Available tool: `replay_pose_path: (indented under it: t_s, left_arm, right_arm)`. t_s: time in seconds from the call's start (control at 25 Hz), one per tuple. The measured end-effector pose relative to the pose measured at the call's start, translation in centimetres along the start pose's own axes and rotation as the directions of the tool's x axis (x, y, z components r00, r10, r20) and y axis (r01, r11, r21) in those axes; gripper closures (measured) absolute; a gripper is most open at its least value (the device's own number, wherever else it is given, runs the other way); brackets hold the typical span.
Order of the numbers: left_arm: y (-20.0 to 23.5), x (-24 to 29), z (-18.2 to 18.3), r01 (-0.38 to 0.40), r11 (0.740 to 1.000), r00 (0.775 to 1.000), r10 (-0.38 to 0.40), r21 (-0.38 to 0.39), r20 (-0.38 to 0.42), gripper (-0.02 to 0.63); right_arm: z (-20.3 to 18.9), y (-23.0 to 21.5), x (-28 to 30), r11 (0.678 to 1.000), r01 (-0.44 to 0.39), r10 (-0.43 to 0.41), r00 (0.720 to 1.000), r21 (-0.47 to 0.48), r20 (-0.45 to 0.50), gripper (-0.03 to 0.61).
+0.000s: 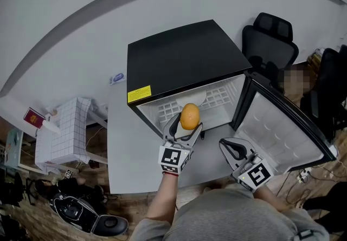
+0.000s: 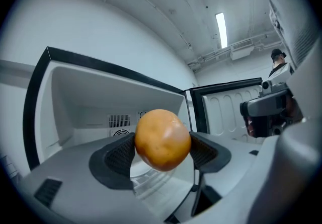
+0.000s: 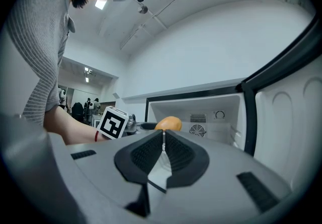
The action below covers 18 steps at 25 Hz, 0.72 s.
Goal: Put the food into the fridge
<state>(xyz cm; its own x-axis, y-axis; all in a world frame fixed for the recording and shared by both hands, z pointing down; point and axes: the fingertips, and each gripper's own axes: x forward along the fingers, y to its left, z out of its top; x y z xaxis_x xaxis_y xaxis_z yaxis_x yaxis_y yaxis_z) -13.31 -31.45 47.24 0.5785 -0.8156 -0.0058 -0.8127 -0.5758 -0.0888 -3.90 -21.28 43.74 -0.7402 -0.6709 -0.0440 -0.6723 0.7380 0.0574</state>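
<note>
Gripping orange (image 1: 190, 116) before open fridge (image 1: 179, 61), left hand-held gripper (image 1: 186, 125); right hand-held gripper (image 3: 164, 142) pressed together.

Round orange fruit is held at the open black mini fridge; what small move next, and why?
Probably ease the left gripper forward into the black mini fridge: its jaws clamp the round orange fruit just at the open front, not yet over the white wire shelf.
</note>
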Motion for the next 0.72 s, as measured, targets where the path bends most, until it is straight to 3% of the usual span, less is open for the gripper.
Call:
replay_pose_path:
  t_s: [0.48,0.72]
  left_arm:
    - [3.5,4.3,-2.2,-0.018,0.999,0.997,0.020,0.027,-0.069,0.264]
    - [5.7,7.5,-4.2,-0.011,0.996,0.983,0.027,0.089,-0.180,0.264]
  right_arm:
    - [-0.3,-0.2,0.5,1.000,-0.008,0.008,1.000,0.009,0.003,0.561]
    - [-0.5,-0.2,0.6,1.000,-0.004,0.004,1.000,0.021,0.004,0.561]
